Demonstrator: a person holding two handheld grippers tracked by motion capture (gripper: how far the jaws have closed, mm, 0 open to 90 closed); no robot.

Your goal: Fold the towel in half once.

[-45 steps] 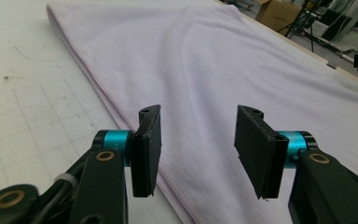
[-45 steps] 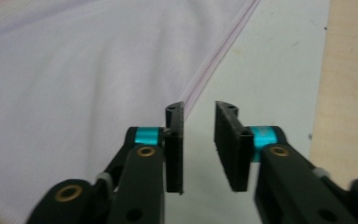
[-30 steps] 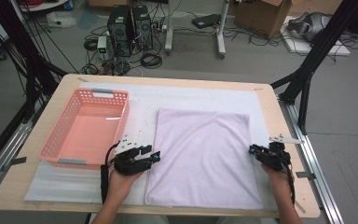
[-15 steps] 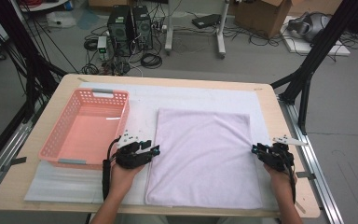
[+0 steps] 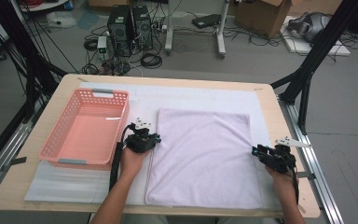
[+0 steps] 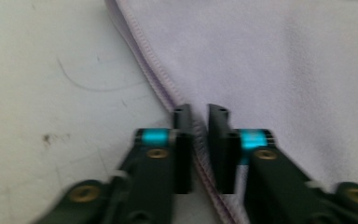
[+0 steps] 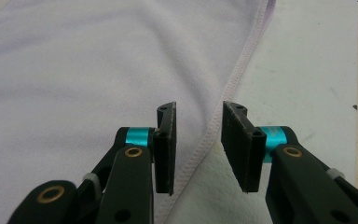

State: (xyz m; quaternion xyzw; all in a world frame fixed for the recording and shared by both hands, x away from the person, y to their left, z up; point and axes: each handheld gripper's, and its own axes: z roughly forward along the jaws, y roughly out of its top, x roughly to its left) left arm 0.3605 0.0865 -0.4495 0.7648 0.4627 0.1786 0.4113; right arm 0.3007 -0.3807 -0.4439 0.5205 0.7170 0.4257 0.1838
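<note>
**Both grippers at the towel's side hems**

Left gripper (image 6: 199, 149): in its own view, bottom centre, we see the jaws drawn nearly together, having just been closing, with the stitched hem of the lilac towel (image 6: 284, 70) running into the narrow gap between them. We cannot tell whether the pads actually pinch the cloth. In the high view this gripper (image 5: 154, 138) sits left of centre, at the towel's left edge.

Right gripper (image 7: 198, 140): jaws part-way apart, having just been opening. The towel's hem runs on a slant from upper right down through the gap; the pads stand clear of it. In the high view it (image 5: 256, 151) lies at the right of the frame, at the towel's right edge.

The towel (image 5: 203, 154) lies flat across the centre of the high view, on a white mat (image 5: 200, 95) covering the wooden table (image 5: 265, 93).

A pink basket (image 5: 86, 161) stands at centre left, just beside the left gripper. Black frame legs and cables fill the top of the frame.
</note>
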